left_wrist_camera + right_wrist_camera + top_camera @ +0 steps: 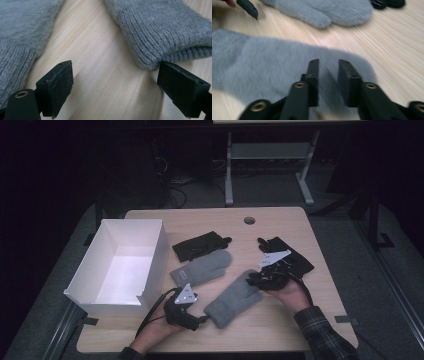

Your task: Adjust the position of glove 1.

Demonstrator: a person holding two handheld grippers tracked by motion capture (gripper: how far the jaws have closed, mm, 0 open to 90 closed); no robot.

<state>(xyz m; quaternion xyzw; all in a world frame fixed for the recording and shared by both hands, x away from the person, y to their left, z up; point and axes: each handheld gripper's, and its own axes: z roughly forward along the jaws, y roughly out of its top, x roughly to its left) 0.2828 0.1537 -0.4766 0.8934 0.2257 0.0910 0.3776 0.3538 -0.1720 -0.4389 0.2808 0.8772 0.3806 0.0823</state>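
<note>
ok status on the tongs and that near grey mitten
Left tongs open beside the near grey mitten's cuff. Right tongs open a little over its fingertip end, nothing gripped. Second grey mitten and white box close by.

I can read no text, number or brand anywhere. The mitten point(201, 268) beside the box point(121, 265) has a small tag at its cuff, too small for me to make out.
</note>
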